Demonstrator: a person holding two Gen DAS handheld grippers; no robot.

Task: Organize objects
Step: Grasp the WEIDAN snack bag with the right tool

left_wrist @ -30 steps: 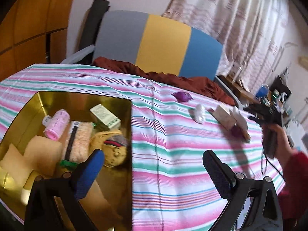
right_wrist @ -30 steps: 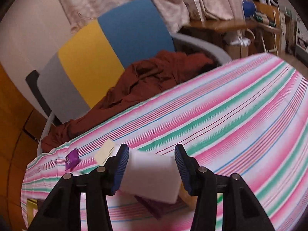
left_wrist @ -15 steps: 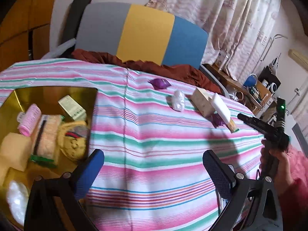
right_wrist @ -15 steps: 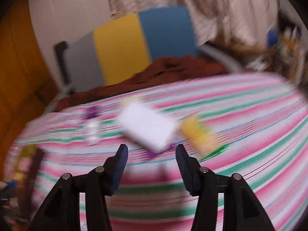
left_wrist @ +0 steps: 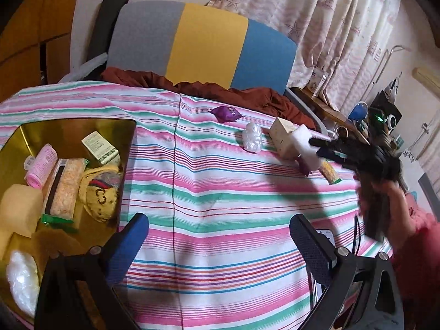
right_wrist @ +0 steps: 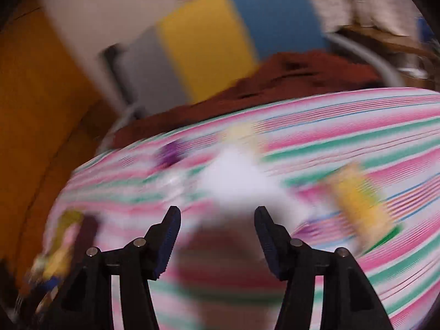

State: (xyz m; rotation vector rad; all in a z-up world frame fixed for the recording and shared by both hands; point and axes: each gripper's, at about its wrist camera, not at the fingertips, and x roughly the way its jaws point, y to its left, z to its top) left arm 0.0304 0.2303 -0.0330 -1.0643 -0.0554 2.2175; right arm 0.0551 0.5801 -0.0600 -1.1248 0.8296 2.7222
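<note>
A white foam block [left_wrist: 305, 148] leans on a beige box [left_wrist: 283, 137] at the far right of the striped tablecloth [left_wrist: 220, 192]. My right gripper [left_wrist: 320, 148] reaches in from the right with its tips at the block. In the blurred right wrist view the white block [right_wrist: 233, 181] lies just ahead of my right gripper [right_wrist: 217, 221]. Its jaws are opening and nothing sits between the pads. My left gripper [left_wrist: 220, 238] hovers open and empty over the cloth near the front. A gold tray [left_wrist: 74, 125] at the left holds several items.
A purple packet [left_wrist: 225, 114], a white crumpled wrapper [left_wrist: 251, 137] and a yellow snack bar [left_wrist: 331, 173] lie on the cloth around the box. A striped chair back [left_wrist: 203, 41] with brown cloth stands behind the table. A person's hand [left_wrist: 396, 200] holds the right gripper.
The white block was between the right jaws, then lay on the cloth away from them. The right gripper has swung back toward it with wider jaws. The left view shifted right.
</note>
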